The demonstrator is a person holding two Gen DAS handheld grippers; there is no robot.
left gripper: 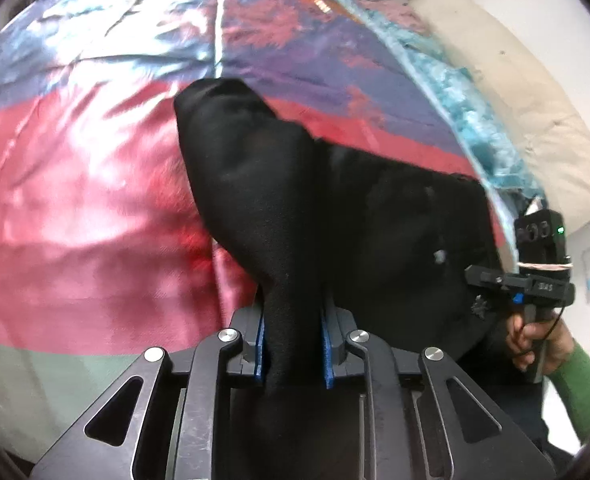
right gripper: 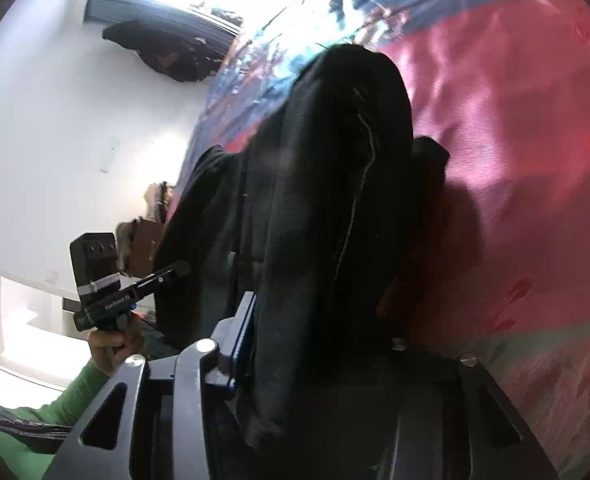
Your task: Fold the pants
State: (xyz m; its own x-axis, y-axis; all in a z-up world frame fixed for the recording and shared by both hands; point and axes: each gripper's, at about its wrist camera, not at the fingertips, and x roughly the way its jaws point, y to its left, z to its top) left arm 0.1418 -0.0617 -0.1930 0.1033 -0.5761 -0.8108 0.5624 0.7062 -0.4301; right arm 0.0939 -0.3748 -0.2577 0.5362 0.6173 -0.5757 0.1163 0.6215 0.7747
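Black pants (left gripper: 335,200) on the bed (left gripper: 75,200) — spread over a shiny bedspread banded in red, blue and pale green. Both tongs clamped at the near end of the garment, so no approach left to make: fabric already in the grip on each side.

Left tongs (left gripper: 293,344) pinching a narrow bunched ridge of cloth between the blue pads (left gripper: 260,344), jaws drawn close together on it. From that pinch, 1 long lobe running up and away to a rounded end near the bedspread's white seam; a 2nd, broader mass spreading off to the right, toward the right tongs (left gripper: 483,276) gripped by a hand (left gripper: 535,340) in a green sleeve (left gripper: 583,392).

Right tongs (right gripper: 319,344) closed on a much thicker fold — several layers — so standing wider apart; near pad visible on the left of the cloth, far pad hidden behind it. Left tongs (right gripper: 179,270) visible at the left edge of that view, well apart along the same near edge.

Long axis of the pants: away from both pairs of tongs, out across the bed. Neither hand clearly nearer the far end — roughly level with each other across the garment's width. Judged next: a lift and carry along that axis, near edge brought over toward the far end, both sides kept in step. Risk — the thin left pinch slipping sooner than the bulky right one.
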